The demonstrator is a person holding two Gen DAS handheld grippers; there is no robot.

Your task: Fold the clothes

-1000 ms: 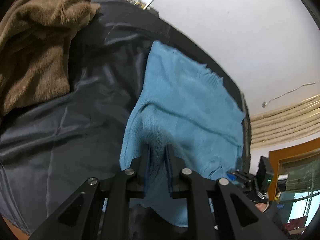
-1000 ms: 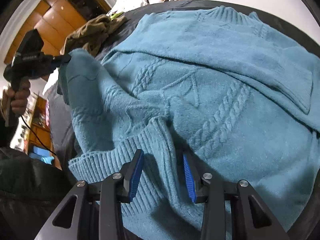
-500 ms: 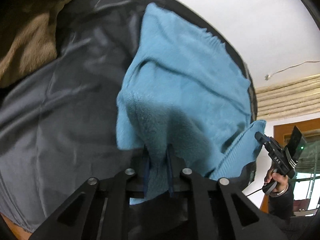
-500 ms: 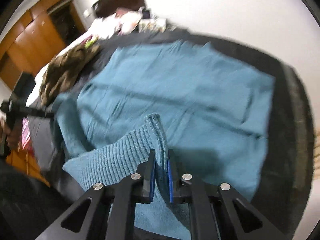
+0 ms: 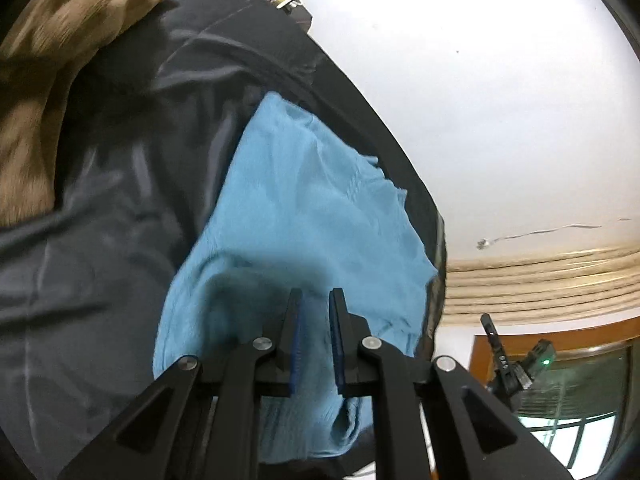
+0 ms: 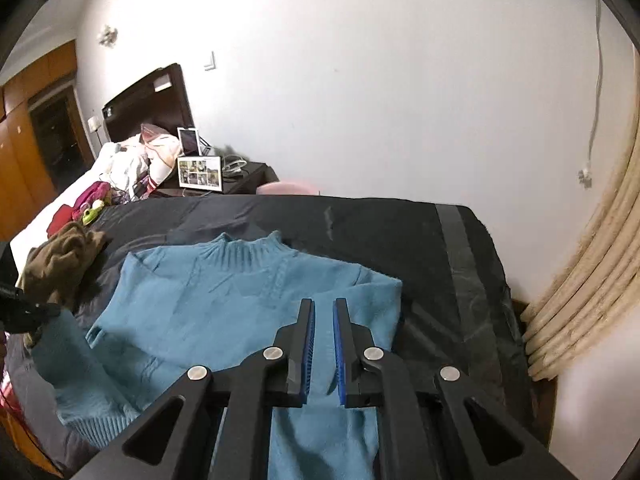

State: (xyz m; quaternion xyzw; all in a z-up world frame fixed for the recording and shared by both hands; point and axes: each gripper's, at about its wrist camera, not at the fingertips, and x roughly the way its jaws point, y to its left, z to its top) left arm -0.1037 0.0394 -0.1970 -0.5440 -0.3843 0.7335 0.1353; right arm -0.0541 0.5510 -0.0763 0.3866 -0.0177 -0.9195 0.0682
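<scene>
A blue knitted sweater [image 6: 224,304] lies on a dark bed cover [image 6: 400,236], collar toward the far wall. My right gripper [image 6: 323,308] is shut on the sweater's lower hem and holds it raised over the body. My left gripper [image 5: 315,300] is shut on the other hem corner of the sweater [image 5: 304,216], also lifted. The left gripper shows at the left edge of the right wrist view [image 6: 24,312], with blue knit hanging from it. The right gripper shows small at the lower right of the left wrist view [image 5: 508,364].
A brown garment [image 6: 64,260] lies bunched on the cover left of the sweater; it also shows in the left wrist view [image 5: 60,60]. A photo frame [image 6: 200,172] and bedding stand at the far end. A white wall and beige curtain [image 6: 592,280] bound the right side.
Both grippers have lifted the sweater's hem and pulled back and up. The right gripper went from open around the hem to shut on it.
</scene>
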